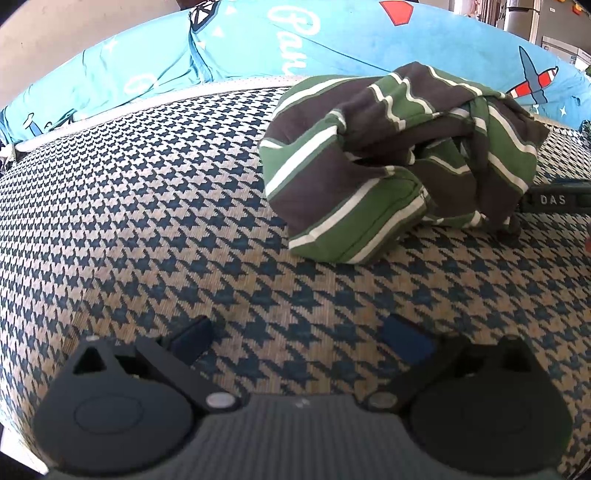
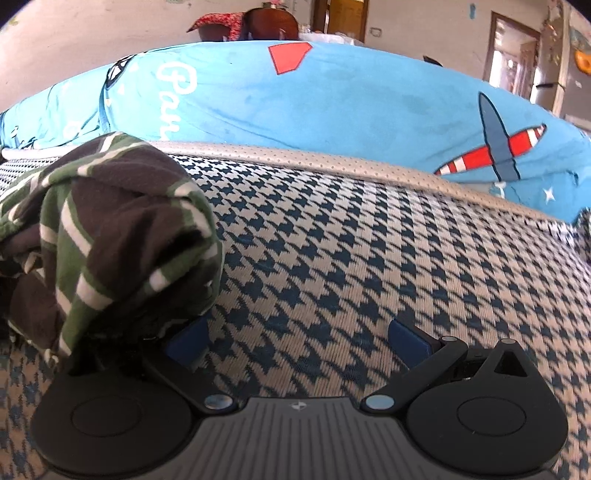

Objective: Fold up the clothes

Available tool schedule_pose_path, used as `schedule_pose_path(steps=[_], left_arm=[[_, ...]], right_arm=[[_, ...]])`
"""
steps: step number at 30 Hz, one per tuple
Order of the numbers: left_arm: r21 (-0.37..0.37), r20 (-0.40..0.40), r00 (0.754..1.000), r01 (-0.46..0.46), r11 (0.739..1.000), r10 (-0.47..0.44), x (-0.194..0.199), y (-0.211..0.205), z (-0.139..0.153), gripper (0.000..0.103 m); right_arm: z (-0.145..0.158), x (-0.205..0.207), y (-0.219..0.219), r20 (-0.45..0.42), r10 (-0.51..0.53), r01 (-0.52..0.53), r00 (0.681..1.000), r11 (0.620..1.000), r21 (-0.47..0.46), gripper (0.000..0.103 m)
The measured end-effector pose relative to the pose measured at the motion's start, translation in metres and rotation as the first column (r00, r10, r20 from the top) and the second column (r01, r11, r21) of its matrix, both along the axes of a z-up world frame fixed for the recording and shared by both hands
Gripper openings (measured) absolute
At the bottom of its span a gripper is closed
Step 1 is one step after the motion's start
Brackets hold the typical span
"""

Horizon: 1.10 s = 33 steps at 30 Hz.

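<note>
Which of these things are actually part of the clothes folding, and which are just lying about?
Part of the job:
- striped garment, crumpled in a heap on the houndstooth mat
- left gripper, jaws open and empty
- right gripper, jaws open, beside the heap

Just lying about:
- blue aeroplane-print bedding behind the mat
- red cloth in the far background

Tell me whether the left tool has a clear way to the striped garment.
Probably yes. The left tool is open and empty, and only bare houndstooth mat lies between it and the crumpled striped garment, ahead and to its right. Nothing stands in the path.
</note>
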<state>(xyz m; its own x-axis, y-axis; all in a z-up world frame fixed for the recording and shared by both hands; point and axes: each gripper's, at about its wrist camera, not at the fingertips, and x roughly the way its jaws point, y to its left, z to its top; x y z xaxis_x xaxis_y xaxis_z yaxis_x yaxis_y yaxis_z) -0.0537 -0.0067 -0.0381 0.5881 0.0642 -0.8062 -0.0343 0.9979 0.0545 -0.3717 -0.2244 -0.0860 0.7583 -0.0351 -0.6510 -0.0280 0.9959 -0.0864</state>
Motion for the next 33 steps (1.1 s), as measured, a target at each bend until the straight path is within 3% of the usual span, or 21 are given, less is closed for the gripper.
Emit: schedule_pose_path(steps=[15,33], left_arm=[[0.01,-0.005,1.0,-0.024,1.0,0.024,-0.011,-0.032,0.008,0.103],[0.016,0.013,1.0,-0.017,1.0,0.017,-0.092,-0.036,-0.002,0.103]], right_arm=[[0.015,-0.04,0.017,-0.182,-0.141,0.144,0.973,0.99,0.002,0.103],[0.023,-0.093,0.042,-0.244,-0.26,0.275,0.934,0.961,0.029,0.103]])
